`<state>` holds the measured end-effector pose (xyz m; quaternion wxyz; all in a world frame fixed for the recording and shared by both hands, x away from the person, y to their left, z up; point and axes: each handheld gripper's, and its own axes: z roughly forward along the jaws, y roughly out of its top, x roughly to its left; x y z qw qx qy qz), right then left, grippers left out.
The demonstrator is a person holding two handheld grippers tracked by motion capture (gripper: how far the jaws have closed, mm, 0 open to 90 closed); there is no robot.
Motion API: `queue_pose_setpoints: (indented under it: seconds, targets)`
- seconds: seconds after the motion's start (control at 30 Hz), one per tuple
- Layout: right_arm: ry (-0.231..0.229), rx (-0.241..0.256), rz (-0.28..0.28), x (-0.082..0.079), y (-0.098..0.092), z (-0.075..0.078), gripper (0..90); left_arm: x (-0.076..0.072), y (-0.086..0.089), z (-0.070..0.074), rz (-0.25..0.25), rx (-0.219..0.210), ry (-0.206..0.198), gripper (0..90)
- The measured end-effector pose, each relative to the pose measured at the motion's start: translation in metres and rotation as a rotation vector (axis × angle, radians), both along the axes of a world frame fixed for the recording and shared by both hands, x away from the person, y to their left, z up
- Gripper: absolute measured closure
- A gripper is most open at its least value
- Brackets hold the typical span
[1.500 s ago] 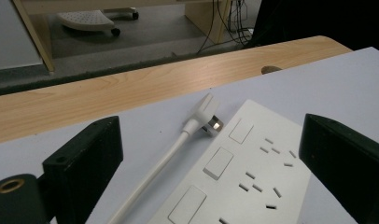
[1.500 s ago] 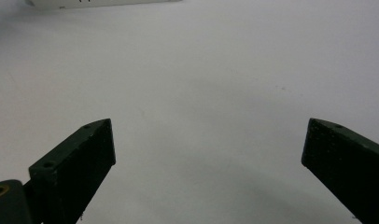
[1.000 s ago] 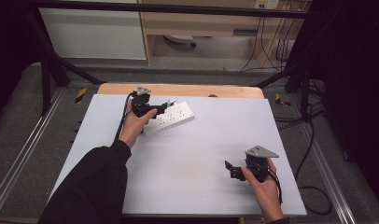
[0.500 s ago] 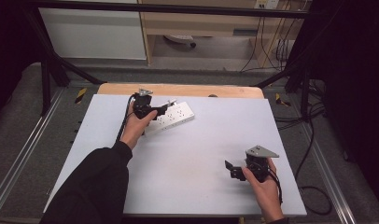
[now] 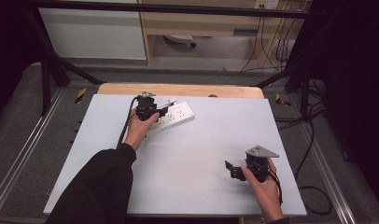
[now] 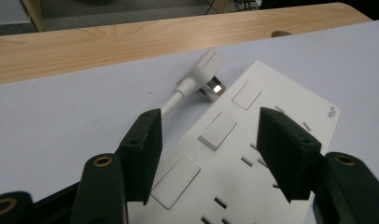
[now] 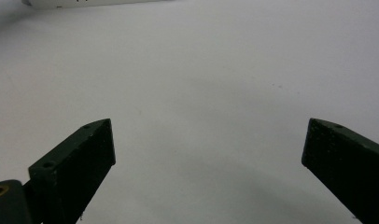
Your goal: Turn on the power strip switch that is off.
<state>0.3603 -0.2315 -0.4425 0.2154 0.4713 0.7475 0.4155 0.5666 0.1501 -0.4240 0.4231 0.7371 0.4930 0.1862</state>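
A flat white plastic power strip (image 5: 173, 116) lies near the far edge of the pale grey table top (image 5: 187, 158), just in front of a light wooden board (image 5: 178, 89) along that edge. The left gripper (image 5: 165, 112) hangs over the strip's near end, its black jaws spread apart to either side of the socket face in the left gripper view (image 6: 208, 140); whether they touch it I cannot tell. A white plug on a short white cord (image 6: 199, 77) rests against the strip's far corner. The right gripper (image 5: 230, 169) sits well apart at the table's near right, jaws wide open over bare surface (image 7: 208, 140).
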Motion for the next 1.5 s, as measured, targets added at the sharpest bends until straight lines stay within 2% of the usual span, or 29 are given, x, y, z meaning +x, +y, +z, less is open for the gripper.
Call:
queue_pose_setpoints:
  seconds: [0.23,0.43,0.5,0.87,1.0,1.17,1.3,1.5]
  targets:
    - [-0.001,-0.001,0.001,0.0,0.0,0.0,3.2,0.001,-0.001,0.0,-0.01,-0.015,0.004,51.4]
    - [0.0,0.001,0.002,0.0,0.0,0.0,3.2,0.001,-0.005,0.0,-0.018,-0.018,0.016,66.6]
    - [0.0,0.001,0.001,0.0,0.0,0.0,3.2,0.001,-0.007,0.0,-0.022,-0.016,0.016,68.7]
    - [0.001,0.007,-0.002,-0.001,0.0,0.0,3.2,0.003,-0.012,0.001,-0.056,-0.008,-0.001,84.8]
    - [0.0,0.008,0.002,-0.001,-0.001,0.0,3.2,0.002,-0.012,0.002,-0.058,-0.001,-0.021,89.5]
    - [0.001,0.008,0.003,0.0,-0.001,0.0,3.2,0.005,-0.011,-0.002,-0.064,-0.002,-0.003,90.0]
    - [0.001,0.006,0.003,0.0,-0.001,0.0,3.2,0.005,-0.012,-0.006,-0.084,0.031,0.003,90.0]
    - [0.005,0.003,0.003,0.0,-0.001,0.0,3.2,0.007,-0.012,-0.004,-0.077,0.039,-0.011,90.0]
